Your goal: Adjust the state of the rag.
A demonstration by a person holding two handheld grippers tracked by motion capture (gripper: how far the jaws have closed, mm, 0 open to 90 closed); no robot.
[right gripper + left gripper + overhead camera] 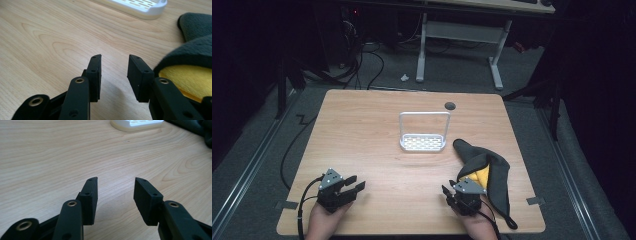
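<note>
Tabletop (377, 145): a flat, almost square top of light wood with wavy grain lines. It fills the middle of the high view. A small dark round hole (450, 105) sits near its far edge.

White rack (424, 132): a small white plastic tray with rows of slots in its base and a thin white hoop handle standing up over it. It sits in the middle of the high view, a bit toward the top. Its rounded edge peeks in at the top of both gripper views.

Dark cloth (492, 170): a soft, fuzzy grey-black cloth, folded and bumpy, with a bright yellow inside. It lies at the lower right of the high view, just right of the rack. It shows at the right side of the right gripper view.

Left gripper (353, 185): black, with a grey three-cornered plate on top. A hand (324, 220) holds it at the lower left of the high view. Its jaws are apart with a clear gap, and nothing is between them, just bare wood.

Right gripper (446, 192): black, with the same grey plate. It is at the lower right of the high view, just beside the yellow part of the cloth. Its jaws are apart too, a bit less wide, and hold nothing.

Jaw shape: flat, blocky black pads with small screw holes.

Floor (257, 150): grey carpet around the tabletop.
</note>
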